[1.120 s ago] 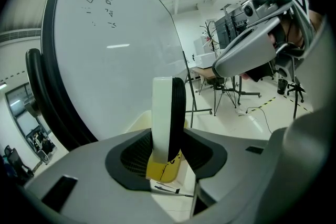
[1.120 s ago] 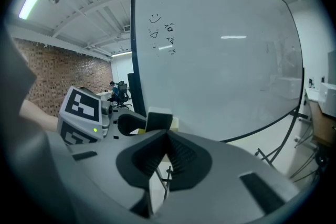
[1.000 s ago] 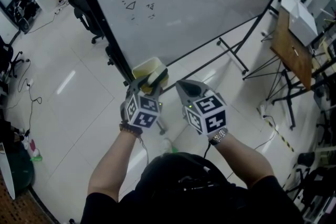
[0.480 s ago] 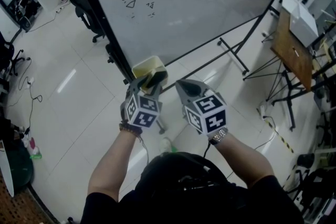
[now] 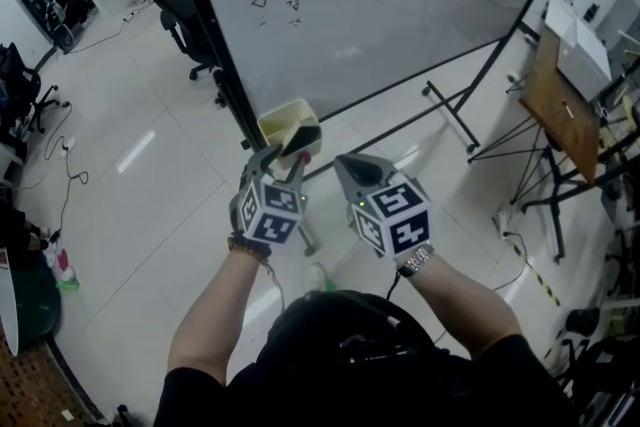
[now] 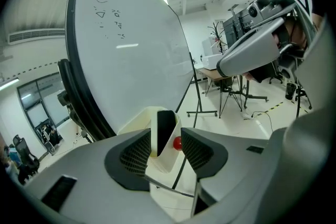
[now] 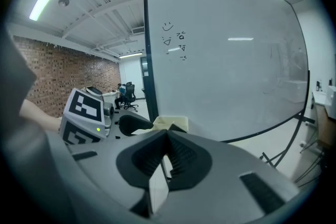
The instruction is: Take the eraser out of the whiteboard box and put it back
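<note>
Eraser (image 6: 166,131) stands dark inside the cream whiteboard box (image 6: 137,122), seen between the apart jaws of the left gripper (image 6: 167,150). Only this view shows a red round thing (image 6: 178,142) beside it. The right gripper (image 7: 167,136), closed and empty, faces the whiteboard (image 5: 380,5).

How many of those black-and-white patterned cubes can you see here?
2. The left cube sits on the left gripper, the right cube on the right gripper, side by side. None seems hidden.
</note>
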A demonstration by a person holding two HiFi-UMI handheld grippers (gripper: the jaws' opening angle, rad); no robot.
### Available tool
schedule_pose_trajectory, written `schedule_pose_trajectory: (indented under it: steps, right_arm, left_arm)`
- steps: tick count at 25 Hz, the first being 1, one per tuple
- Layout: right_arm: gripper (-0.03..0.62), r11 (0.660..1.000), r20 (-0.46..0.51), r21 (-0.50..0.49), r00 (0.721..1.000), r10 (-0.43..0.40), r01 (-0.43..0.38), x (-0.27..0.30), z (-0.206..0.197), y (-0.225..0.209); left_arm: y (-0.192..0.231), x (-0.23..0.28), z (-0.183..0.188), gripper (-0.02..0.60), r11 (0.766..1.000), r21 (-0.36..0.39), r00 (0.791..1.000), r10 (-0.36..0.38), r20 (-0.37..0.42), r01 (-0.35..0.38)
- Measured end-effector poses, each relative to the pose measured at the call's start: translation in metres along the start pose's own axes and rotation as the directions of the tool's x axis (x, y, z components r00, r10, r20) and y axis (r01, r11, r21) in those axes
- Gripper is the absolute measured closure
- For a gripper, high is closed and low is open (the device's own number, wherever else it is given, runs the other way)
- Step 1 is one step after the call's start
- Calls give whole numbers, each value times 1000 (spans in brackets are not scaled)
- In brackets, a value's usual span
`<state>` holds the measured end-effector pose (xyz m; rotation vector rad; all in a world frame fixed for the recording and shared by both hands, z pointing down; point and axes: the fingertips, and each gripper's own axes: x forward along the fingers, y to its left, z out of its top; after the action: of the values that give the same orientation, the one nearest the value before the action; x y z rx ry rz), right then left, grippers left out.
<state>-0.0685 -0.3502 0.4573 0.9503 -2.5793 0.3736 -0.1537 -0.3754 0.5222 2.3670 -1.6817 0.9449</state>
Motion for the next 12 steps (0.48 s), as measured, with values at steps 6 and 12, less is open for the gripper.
schedule_pose_trajectory:
  steps: [6,12]
  right_arm:
    - [571,999,16,-13,999,30,-30,-24,-6,15]
    - [571,998,31,-23,998,51,-50,-55,-16,25]
  left_arm:
    - [-11,-28,1,405,999,-20,999,51,11,-50]
    - [-34,-54,1,405,995,-61,997,76,24,-75]
